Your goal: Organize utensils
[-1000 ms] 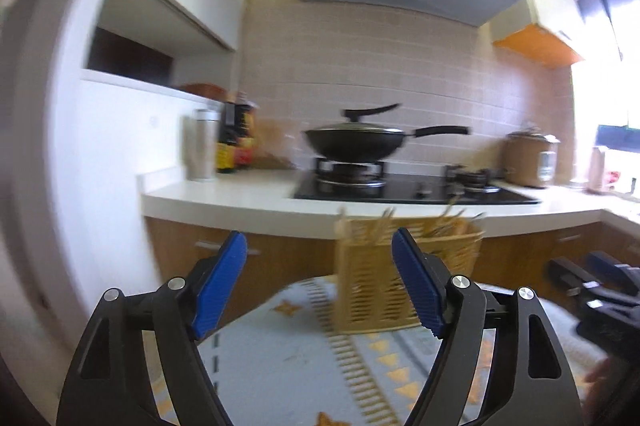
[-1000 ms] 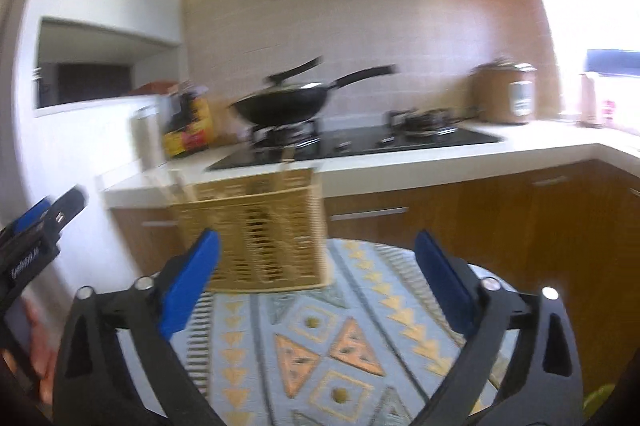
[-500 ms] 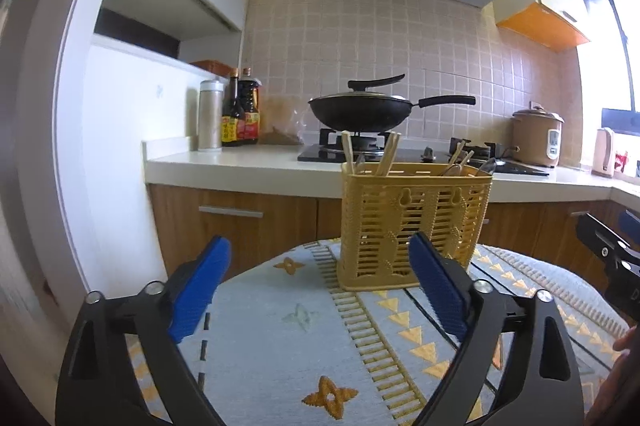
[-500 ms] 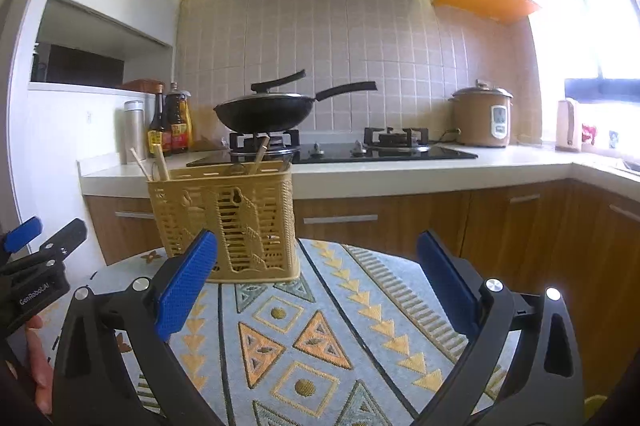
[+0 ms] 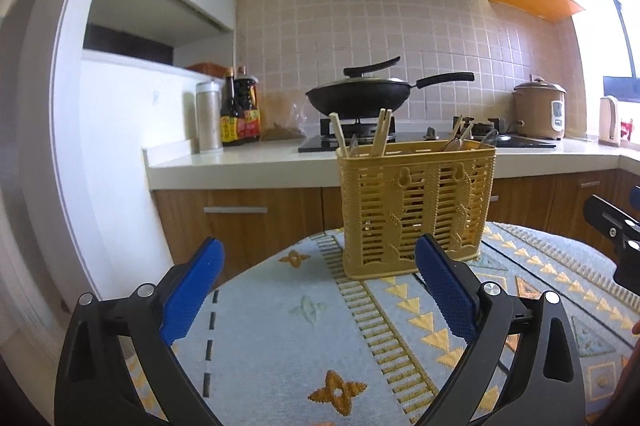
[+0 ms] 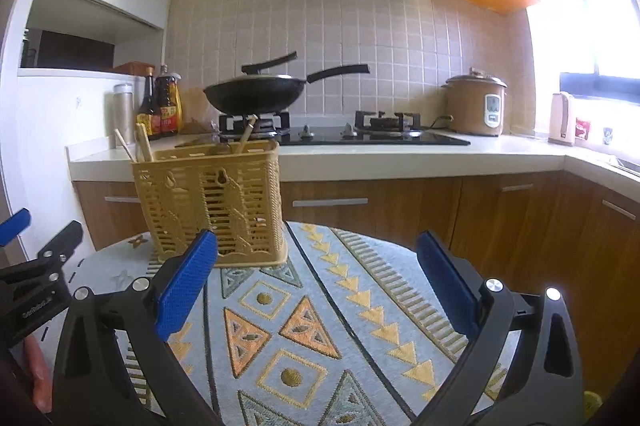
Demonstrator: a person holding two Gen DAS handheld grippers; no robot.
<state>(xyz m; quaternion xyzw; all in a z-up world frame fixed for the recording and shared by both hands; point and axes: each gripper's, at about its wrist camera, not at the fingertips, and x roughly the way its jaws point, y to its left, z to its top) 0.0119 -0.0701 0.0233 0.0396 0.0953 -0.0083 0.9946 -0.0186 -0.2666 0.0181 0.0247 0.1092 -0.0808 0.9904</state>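
A yellow slotted utensil basket [image 5: 416,209] stands upright on a round table covered by a patterned cloth [image 5: 280,326]. Wooden chopsticks [image 5: 380,133] stick up from its left side, and metal utensil handles [image 5: 460,137] show at its right end. My left gripper [image 5: 318,246] hovers above the cloth just in front of the basket; its jaws are opening and nothing is between them. In the right wrist view the basket [image 6: 208,201] sits ahead to the left. My right gripper [image 6: 316,240] is open and empty above the cloth [image 6: 320,326].
Behind the table runs a white kitchen counter [image 5: 240,165] with wooden cabinets below. On it are a black wok [image 5: 360,97] on the stove, sauce bottles [image 5: 240,117], a rice cooker [image 6: 476,105] and a kettle [image 6: 562,117]. A range hood hangs above.
The left gripper's jaws have spread wider and the left hand has sunk, so the basket now sits higher and sharper in its view. The right hand has stayed almost still.
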